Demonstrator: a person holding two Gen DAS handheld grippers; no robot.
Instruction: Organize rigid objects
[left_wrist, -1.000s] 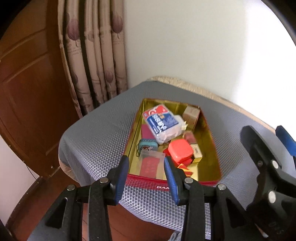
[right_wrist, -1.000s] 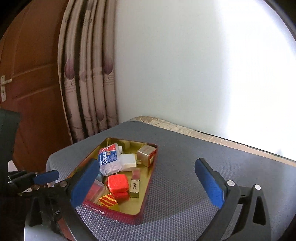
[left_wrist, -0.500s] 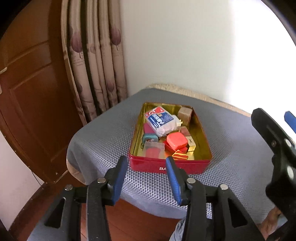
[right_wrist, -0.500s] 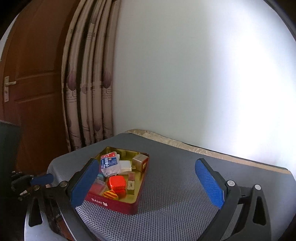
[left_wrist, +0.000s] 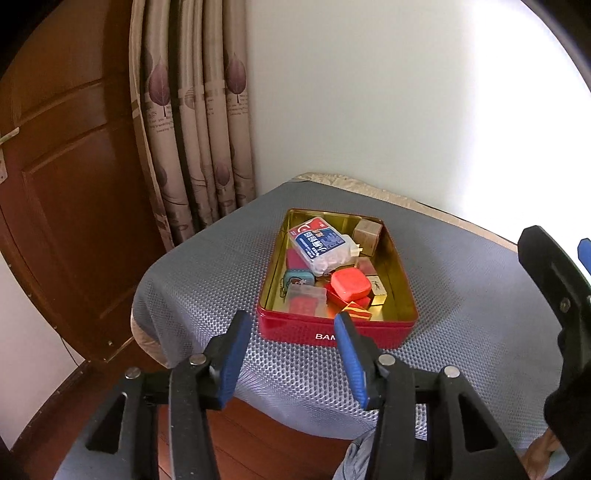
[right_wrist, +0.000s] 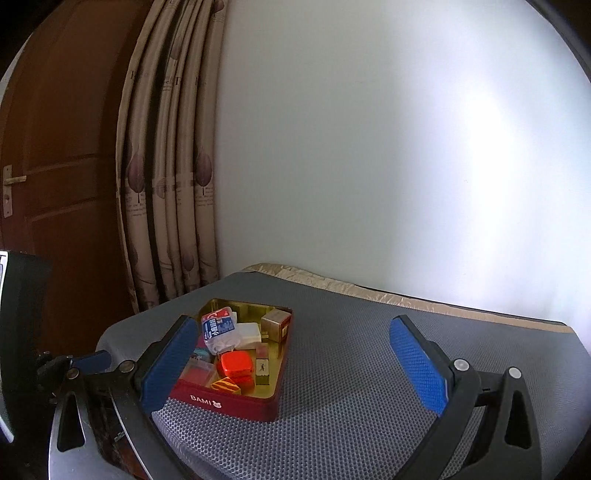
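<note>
Grey-matted table (left_wrist: 461, 295) by curtain: red tin (left_wrist: 338, 334) packed with small items; left gripper (left_wrist: 291, 354), right gripper (right_wrist: 295, 363) spread, empty, held back. Sorting seemingly finished.

White wall (right_wrist: 369, 147), patterned curtain (left_wrist: 192, 129), wooden door (left_wrist: 66, 166)

— What sort of place is this?

— A home, a lived-in room. At the left of the frame stands a dark brown panelled wooden door (left_wrist: 66, 192) with a brass lever handle (right_wrist: 13, 180).

— Anything else?

— Beside it hang beige pleated curtains printed with purple leaves (left_wrist: 195, 122), against a plain white wall (left_wrist: 369, 92). Lower centre, a grey mesh cloth covers the counter (right_wrist: 369, 369), over a beige quilted fabric edge (right_wrist: 332, 284).
</note>
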